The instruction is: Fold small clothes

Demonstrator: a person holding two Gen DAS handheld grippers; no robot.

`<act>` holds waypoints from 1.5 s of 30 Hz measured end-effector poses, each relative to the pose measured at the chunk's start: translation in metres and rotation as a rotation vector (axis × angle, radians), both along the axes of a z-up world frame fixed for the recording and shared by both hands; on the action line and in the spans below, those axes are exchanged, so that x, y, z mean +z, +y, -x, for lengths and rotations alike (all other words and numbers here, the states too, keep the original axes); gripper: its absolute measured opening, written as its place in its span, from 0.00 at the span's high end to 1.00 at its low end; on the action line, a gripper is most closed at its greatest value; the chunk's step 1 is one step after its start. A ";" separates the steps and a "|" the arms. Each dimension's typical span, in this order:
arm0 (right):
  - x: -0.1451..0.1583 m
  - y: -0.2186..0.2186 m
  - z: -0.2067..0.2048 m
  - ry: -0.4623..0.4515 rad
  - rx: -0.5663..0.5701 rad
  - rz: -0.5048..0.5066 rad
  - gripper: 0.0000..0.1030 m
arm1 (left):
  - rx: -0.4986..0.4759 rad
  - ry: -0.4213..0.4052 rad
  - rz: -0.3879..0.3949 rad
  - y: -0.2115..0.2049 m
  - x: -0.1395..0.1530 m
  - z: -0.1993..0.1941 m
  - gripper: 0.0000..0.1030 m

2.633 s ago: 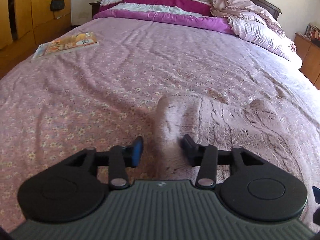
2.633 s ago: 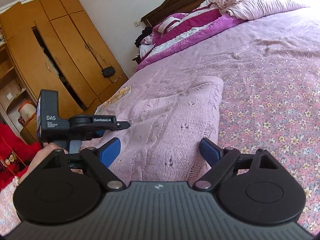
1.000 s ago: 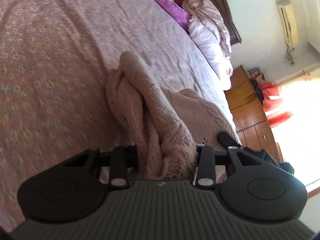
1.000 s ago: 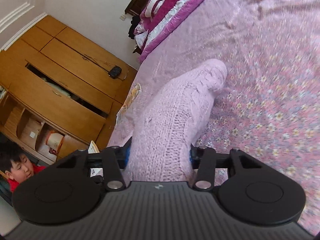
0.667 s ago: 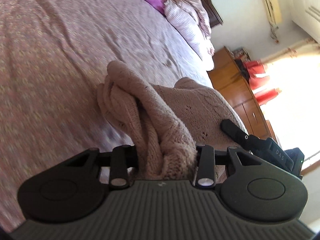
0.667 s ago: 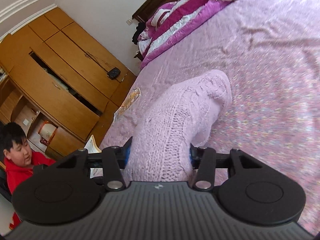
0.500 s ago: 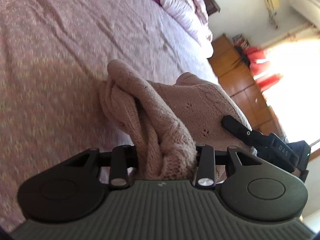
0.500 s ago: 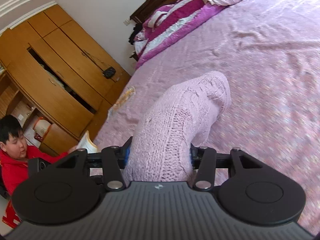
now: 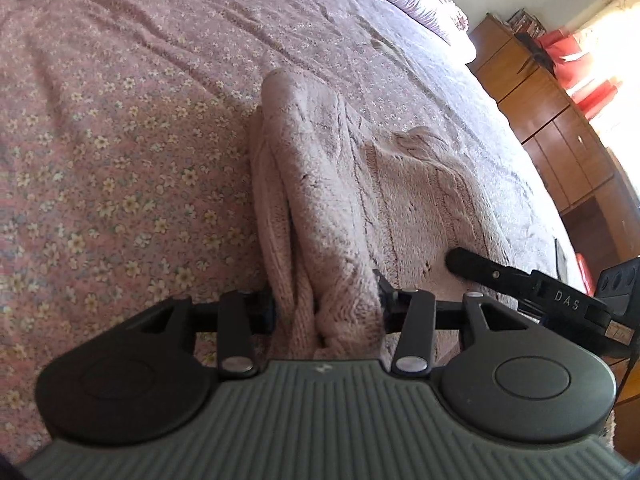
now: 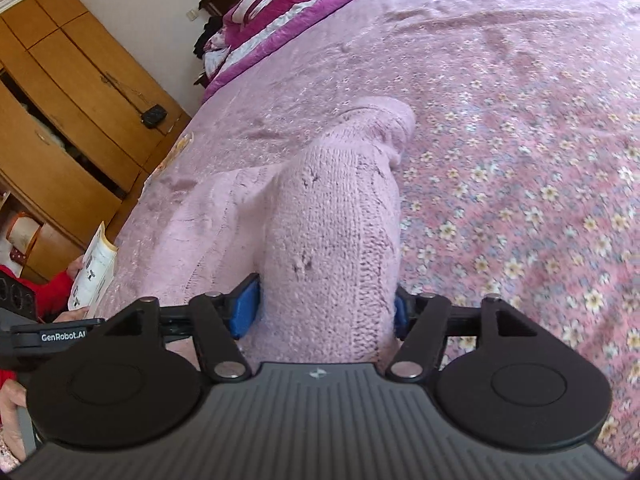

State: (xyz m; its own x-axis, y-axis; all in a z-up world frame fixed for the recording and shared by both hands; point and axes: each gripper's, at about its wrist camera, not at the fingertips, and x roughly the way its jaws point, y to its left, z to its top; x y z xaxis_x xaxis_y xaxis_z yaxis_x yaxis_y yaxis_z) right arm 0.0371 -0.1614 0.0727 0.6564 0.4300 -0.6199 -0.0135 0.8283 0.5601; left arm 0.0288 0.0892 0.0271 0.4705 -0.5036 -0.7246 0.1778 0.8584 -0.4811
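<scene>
A pale pink knitted garment point(image 9: 320, 184) lies partly folded on the flowered pink bedspread point(image 9: 120, 140). My left gripper point(image 9: 326, 310) is shut on a bunched fold at its left edge. My right gripper point(image 10: 326, 310) is shut on a thick fold of the same knit point(image 10: 336, 216) at its right edge. The rest of the garment spreads flat between the two grippers. The right gripper's body shows at the right of the left wrist view point(image 9: 520, 280).
Folded purple and white bedding point(image 10: 280, 4) lies at the head of the bed. A wooden wardrobe point(image 10: 72, 92) stands left of the bed, wooden cabinets point(image 9: 560, 120) to its right. A person in red point(image 10: 48, 288) holds a booklet at the bed's left edge.
Both grippers closed on the knit's edges, lifted them, and have now come down lower toward the bed with the folds still held. Both views have tilted back toward level.
</scene>
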 end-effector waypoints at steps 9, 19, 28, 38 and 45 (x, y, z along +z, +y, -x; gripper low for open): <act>0.019 0.002 0.034 -0.074 -0.022 0.056 0.15 | 0.035 -0.056 -0.050 0.008 0.020 0.026 0.52; 0.038 0.009 0.079 -0.131 0.008 0.088 0.08 | 0.062 -0.124 -0.153 0.004 0.030 0.067 0.41; 0.034 0.018 0.102 -0.095 0.051 0.168 0.03 | 0.113 -0.137 -0.236 -0.003 0.019 0.092 0.29; 0.001 0.027 0.113 -0.006 0.035 0.205 0.02 | 0.134 -0.153 -0.296 -0.025 0.003 0.111 0.29; -0.020 0.043 0.109 0.035 0.047 0.321 0.02 | 0.101 -0.103 -0.379 -0.045 -0.028 0.104 0.29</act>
